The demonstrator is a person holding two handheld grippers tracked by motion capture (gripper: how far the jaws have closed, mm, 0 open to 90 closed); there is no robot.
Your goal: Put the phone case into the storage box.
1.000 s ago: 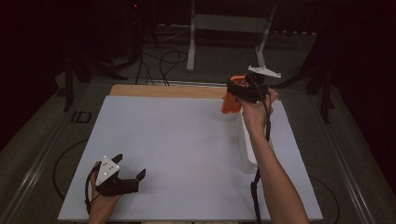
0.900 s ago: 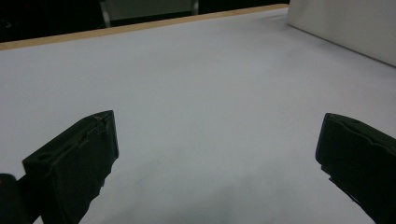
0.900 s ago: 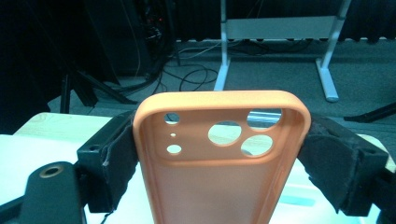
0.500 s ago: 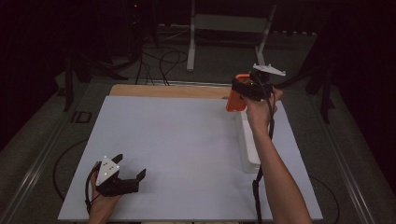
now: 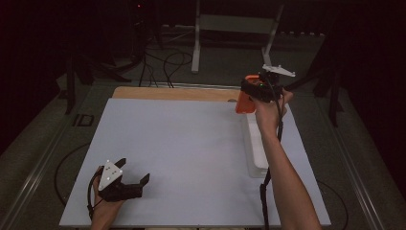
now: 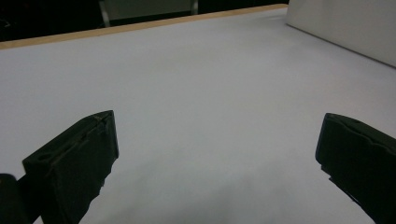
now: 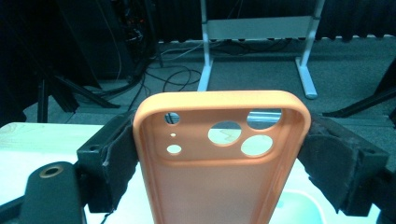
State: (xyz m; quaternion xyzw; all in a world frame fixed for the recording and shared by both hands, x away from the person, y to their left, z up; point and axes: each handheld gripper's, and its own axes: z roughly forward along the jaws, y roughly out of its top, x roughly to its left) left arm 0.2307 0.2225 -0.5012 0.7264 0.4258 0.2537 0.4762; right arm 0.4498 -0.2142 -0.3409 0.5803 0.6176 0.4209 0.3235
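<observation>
The right tongs (image 7: 219, 172) are standing wide and are clamping an orange phone case (image 7: 219, 158) by its two long edges, one dark pad pressing on each side, as the right gripper view is showing. The case is pointing its camera-cutout end away from the tongs, its long axis running out along the line of the jaws, and its hollow inner face is turning toward that gripper's camera; several round cutouts are showing near the far end, with floor and tabletop visible through them. In the high view the right tongs (image 5: 245, 96) are hanging in the air over the far right part of the tabletop (image 5: 191, 143), and the phone case (image 5: 243, 101) is sticking out from them toward the left and slightly downward, clear of the surface. Just below and toward the person a white tray (image 5: 254, 153) is lying lengthwise along the right side of the tabletop. The left tongs (image 5: 131, 182) are resting low at the near left corner, well apart from the case; their jaws are gaping wide with nothing between them, and the left gripper view is showing bare white tabletop (image 6: 210, 93) between the two black pads, with the pale tray wall (image 6: 345, 28) at the upper right.
</observation>
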